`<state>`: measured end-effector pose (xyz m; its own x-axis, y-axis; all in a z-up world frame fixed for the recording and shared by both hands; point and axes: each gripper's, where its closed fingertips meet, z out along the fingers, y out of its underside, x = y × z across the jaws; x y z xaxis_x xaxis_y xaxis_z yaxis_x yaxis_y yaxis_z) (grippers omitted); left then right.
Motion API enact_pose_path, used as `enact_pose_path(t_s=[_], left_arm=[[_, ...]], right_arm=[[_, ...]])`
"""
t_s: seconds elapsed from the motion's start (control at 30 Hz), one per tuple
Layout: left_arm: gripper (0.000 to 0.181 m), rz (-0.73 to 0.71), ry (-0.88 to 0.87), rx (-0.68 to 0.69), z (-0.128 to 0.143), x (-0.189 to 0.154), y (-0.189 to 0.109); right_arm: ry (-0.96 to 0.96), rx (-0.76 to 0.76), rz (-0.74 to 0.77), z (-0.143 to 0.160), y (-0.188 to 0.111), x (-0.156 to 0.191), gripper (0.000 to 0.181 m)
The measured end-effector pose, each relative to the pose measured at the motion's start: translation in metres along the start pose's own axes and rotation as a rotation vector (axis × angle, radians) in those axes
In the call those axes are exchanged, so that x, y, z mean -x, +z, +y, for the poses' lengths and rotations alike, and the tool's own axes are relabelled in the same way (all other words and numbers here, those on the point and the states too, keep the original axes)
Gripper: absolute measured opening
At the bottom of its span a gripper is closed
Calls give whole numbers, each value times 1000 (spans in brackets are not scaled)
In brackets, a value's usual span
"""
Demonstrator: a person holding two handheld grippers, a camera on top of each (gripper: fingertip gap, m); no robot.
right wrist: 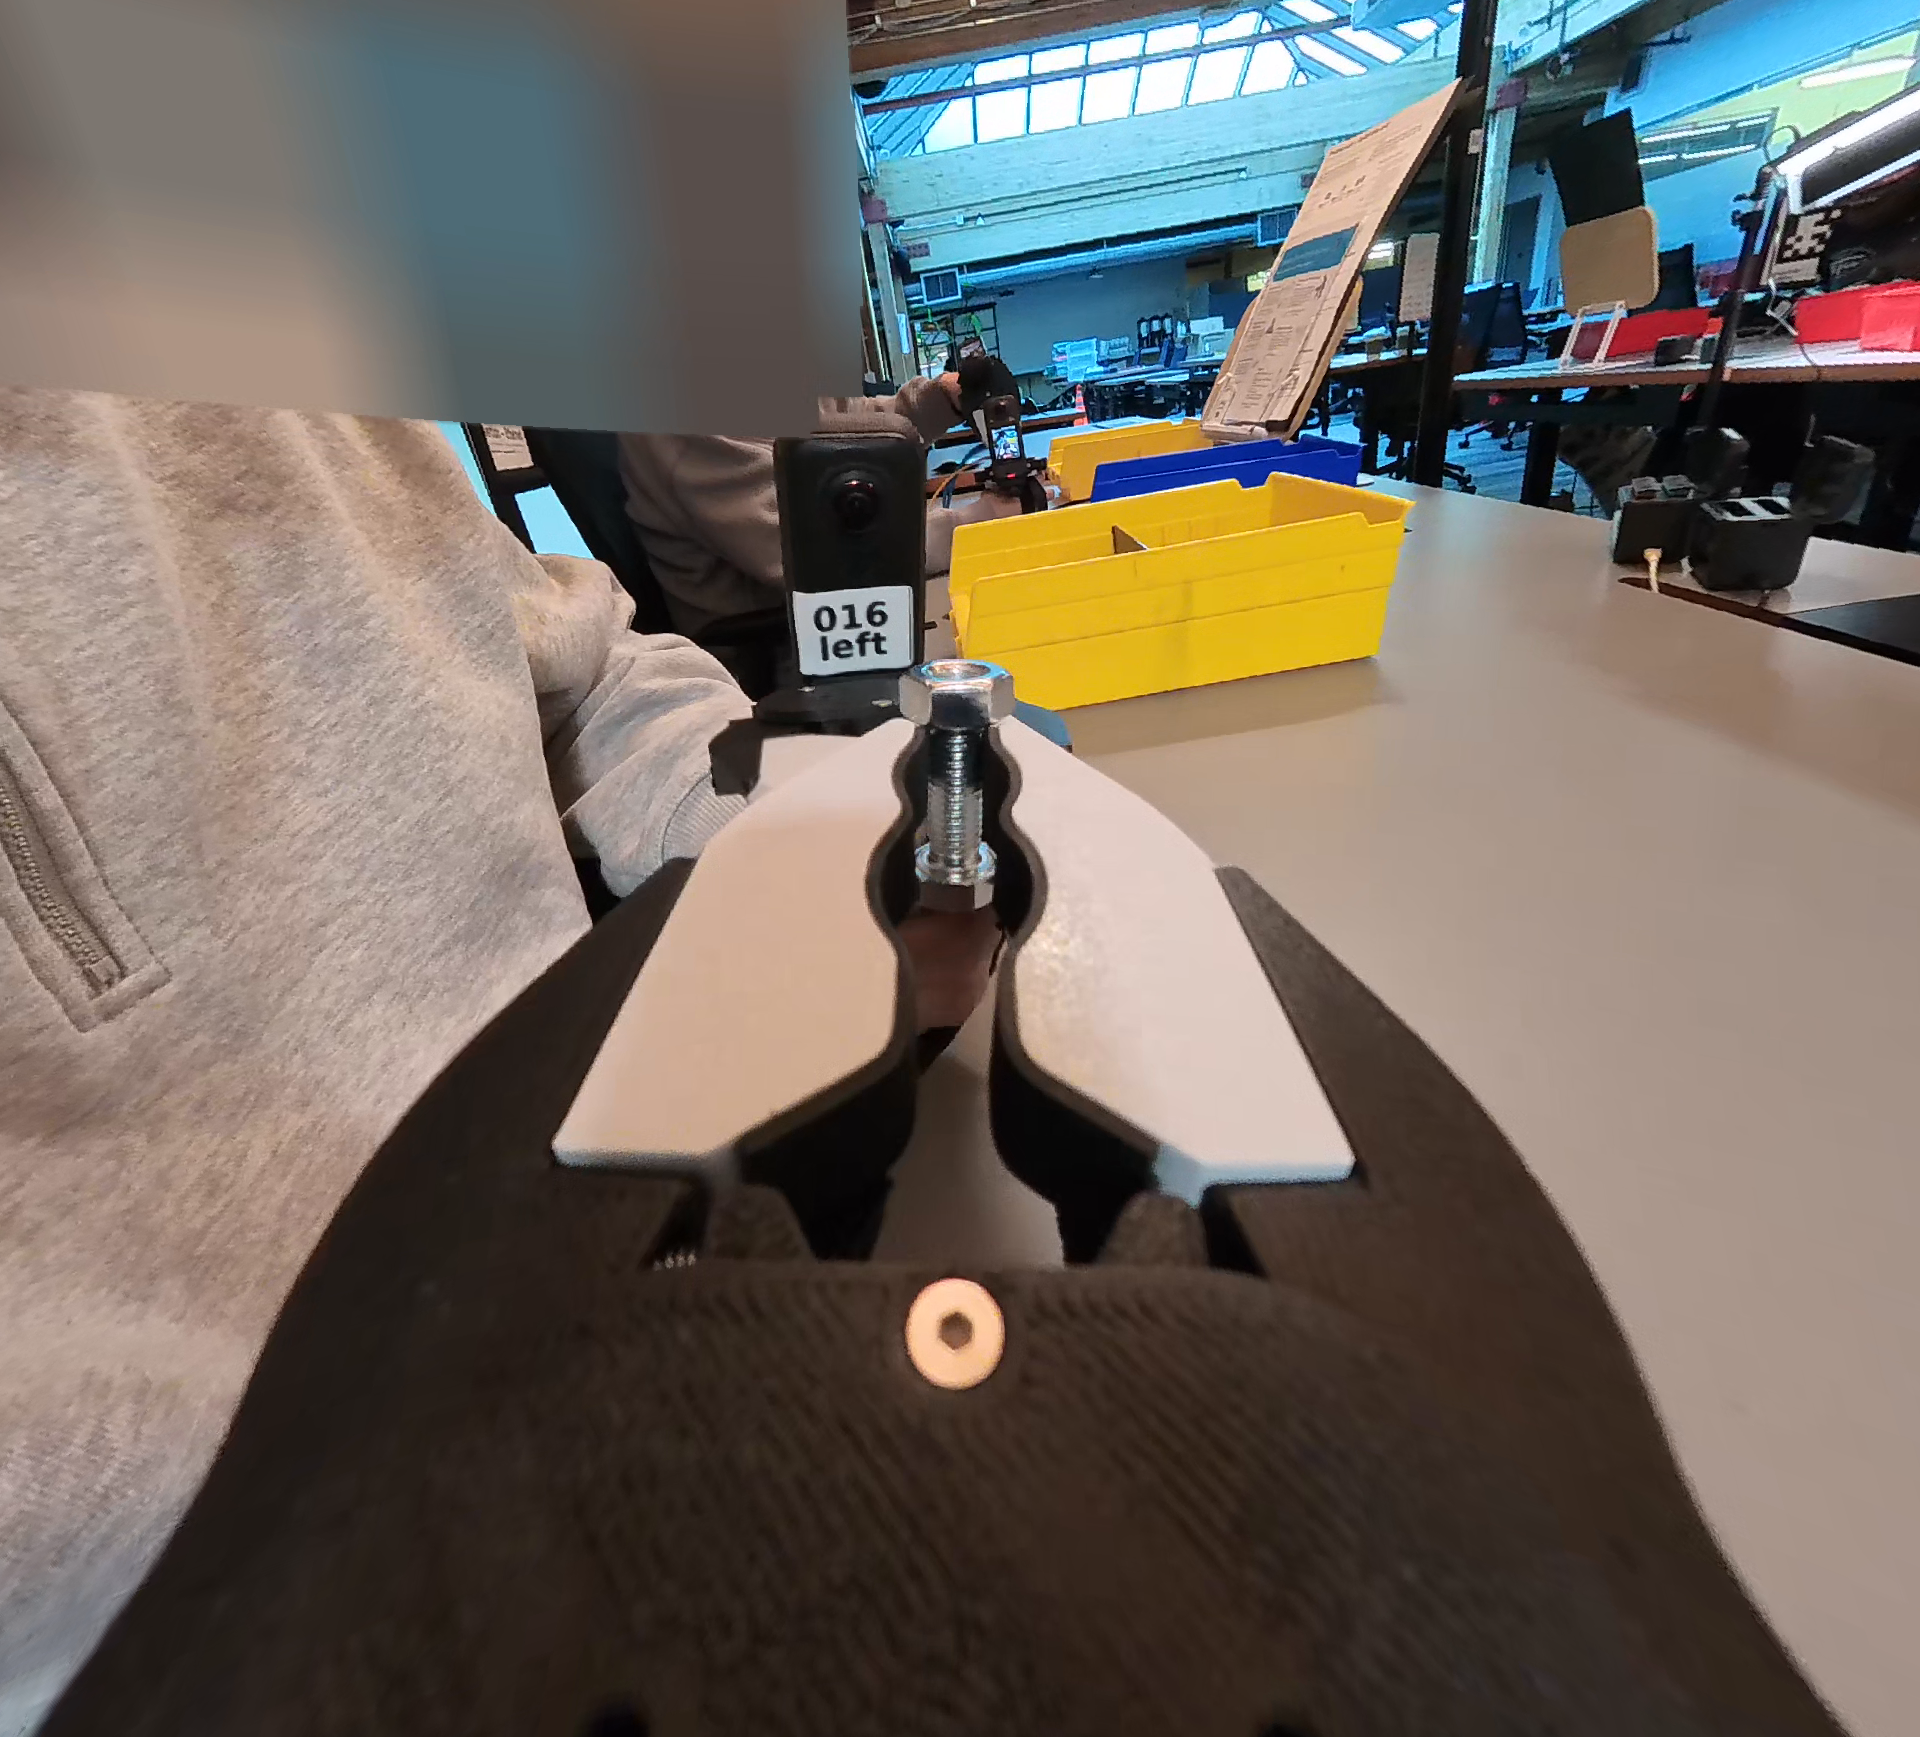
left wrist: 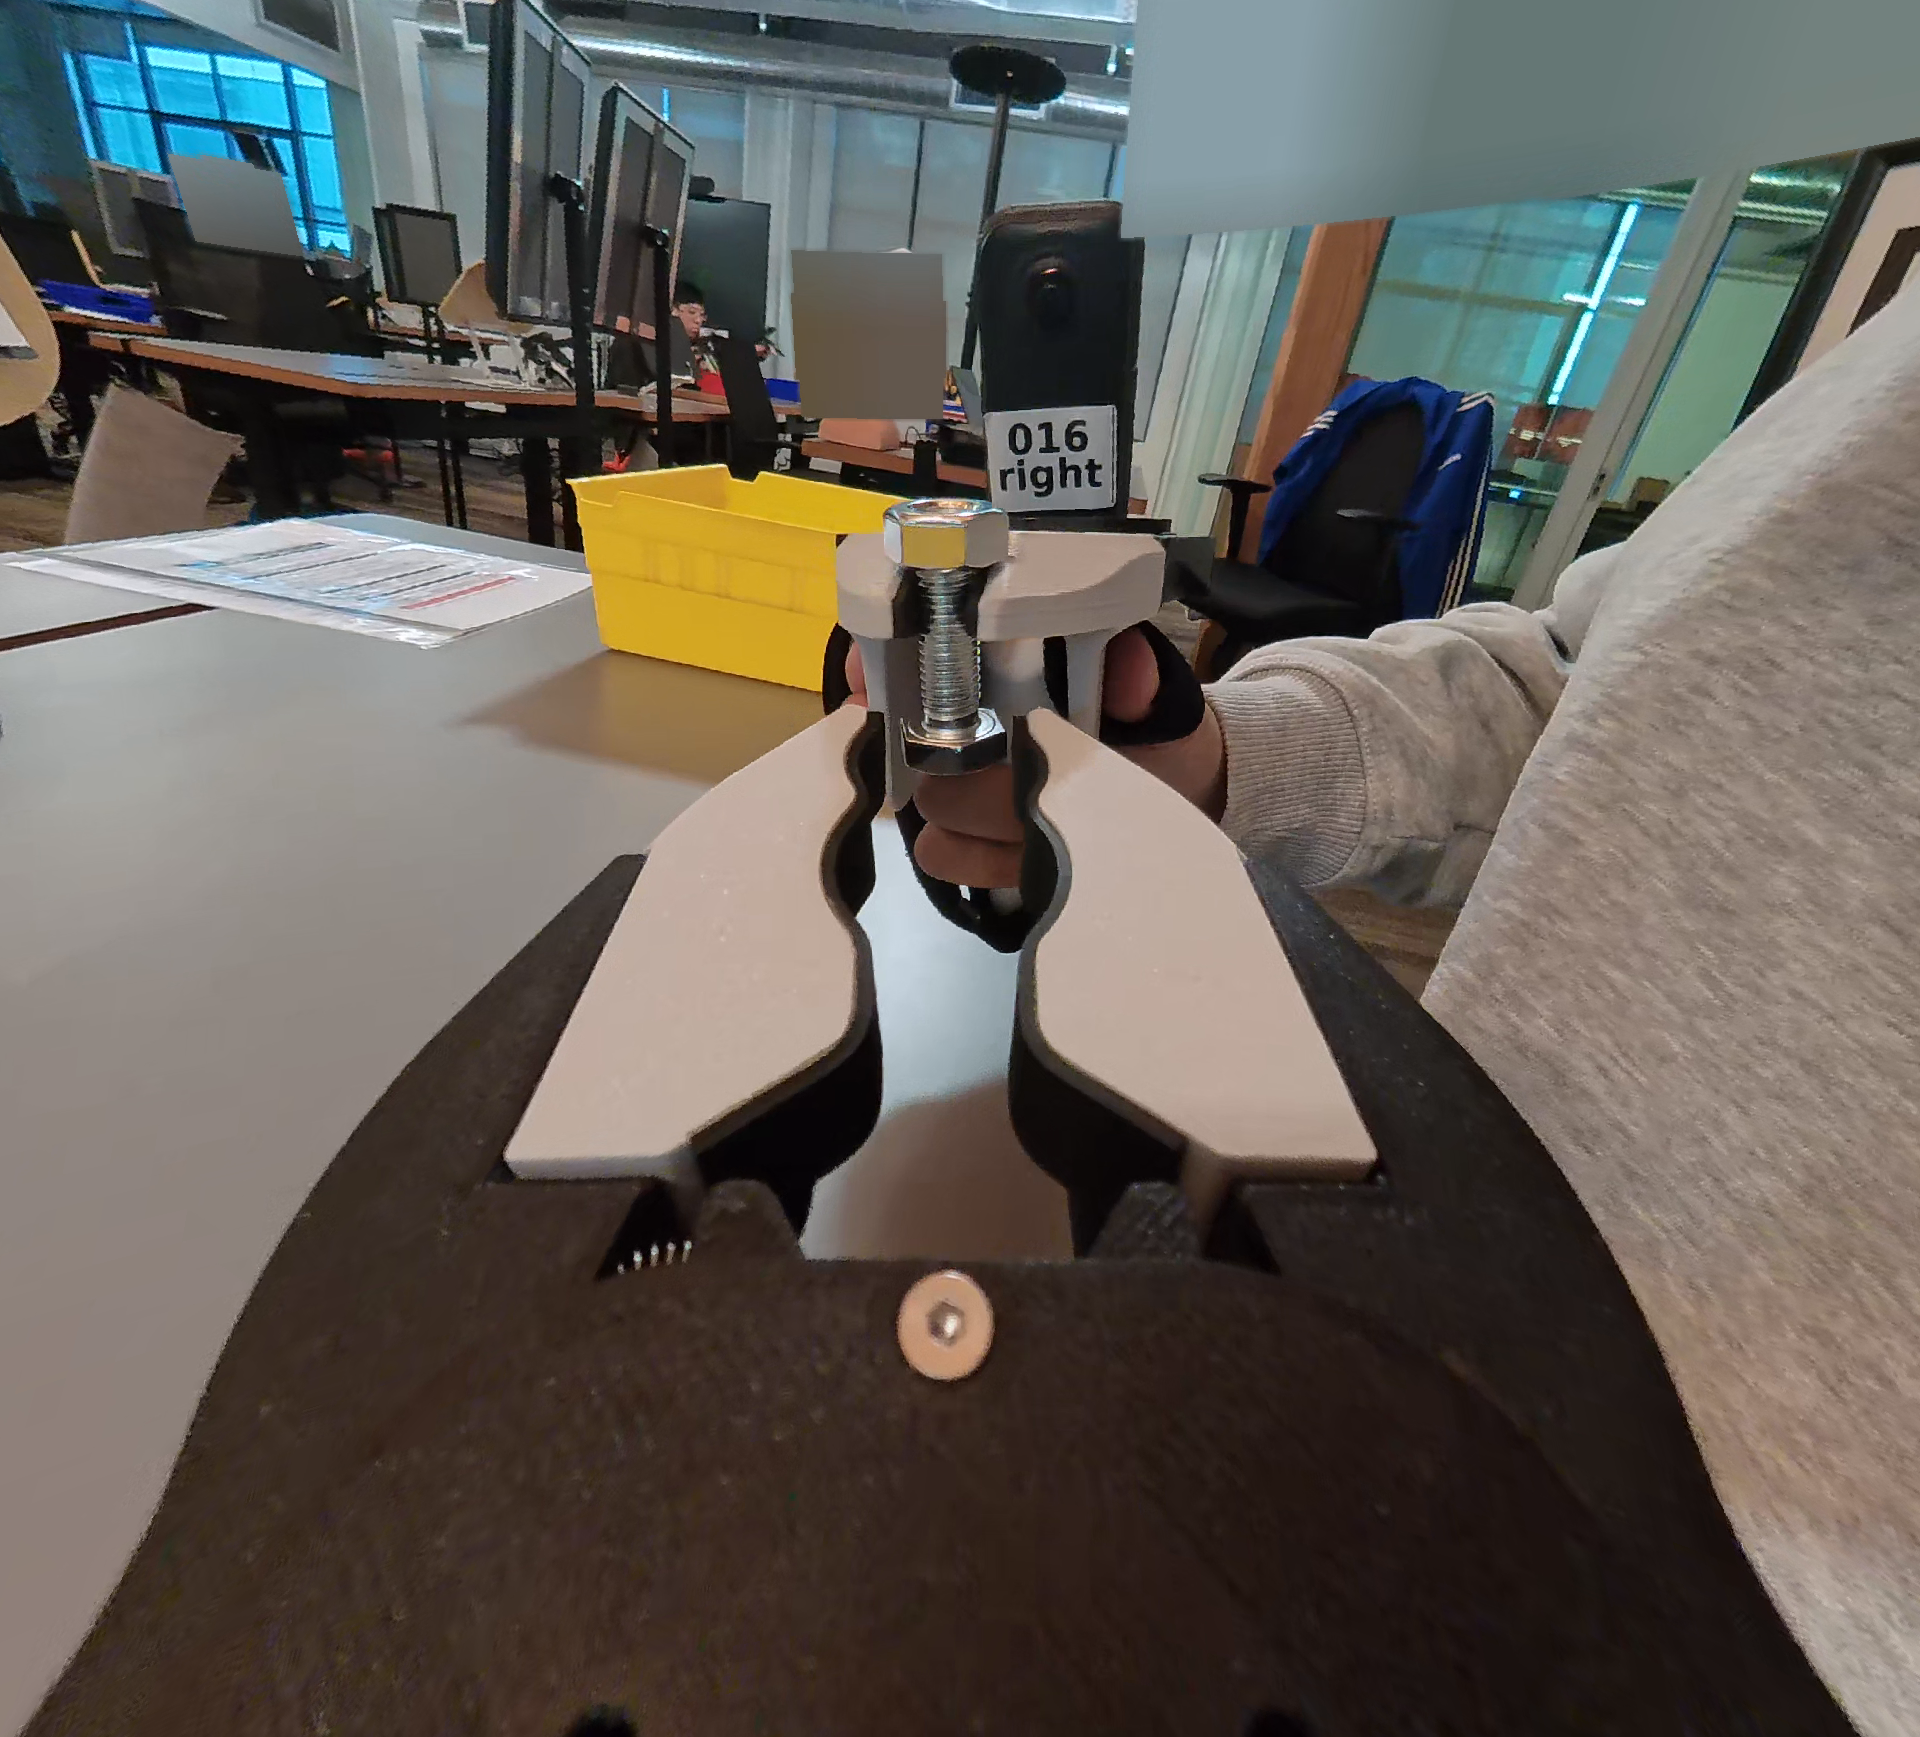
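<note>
A silver hex bolt (left wrist: 948,638) stands upright between the two grippers, head up, with a nut (left wrist: 951,747) low on its thread. My left gripper (left wrist: 948,731) has its white fingers closed in on the nut from both sides. My right gripper (left wrist: 951,596) faces it and is shut on the shank just under the head. In the right wrist view my right gripper (right wrist: 954,752) pinches the bolt (right wrist: 954,794), with the nut (right wrist: 954,872) below its fingers. The left gripper's camera body (right wrist: 852,524) is just behind; its fingertips are hidden.
A grey table (left wrist: 260,856) lies under both grippers. A yellow bin (right wrist: 1174,607) stands behind them, with a blue bin (right wrist: 1226,466) farther back. A printed sheet (left wrist: 312,575) lies at the far left. Grey sweatshirt sleeves (left wrist: 1382,752) flank the grippers. Black boxes (right wrist: 1745,544) sit far right. Only a small space, under 4 cm, lies between the two pairs of fingers.
</note>
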<state>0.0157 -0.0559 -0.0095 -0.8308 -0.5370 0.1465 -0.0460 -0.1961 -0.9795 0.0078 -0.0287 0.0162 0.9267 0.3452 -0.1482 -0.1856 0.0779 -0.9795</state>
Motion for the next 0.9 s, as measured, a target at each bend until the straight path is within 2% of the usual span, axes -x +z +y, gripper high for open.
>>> enact_pose_path(t_s=[0.5, 0.63, 0.9], left_arm=[[20, 36, -36, 1, -1, -1, 0], [20, 19, -36, 11, 2, 5, -1], [20, -5, -29, 37, 7, 14, -3]], right_arm=[[-28, 30, 3, -1, 0, 1, 10], [-20, -6, 26, -11, -5, -4, 27], [-26, -19, 89, -14, -8, -14, 43]])
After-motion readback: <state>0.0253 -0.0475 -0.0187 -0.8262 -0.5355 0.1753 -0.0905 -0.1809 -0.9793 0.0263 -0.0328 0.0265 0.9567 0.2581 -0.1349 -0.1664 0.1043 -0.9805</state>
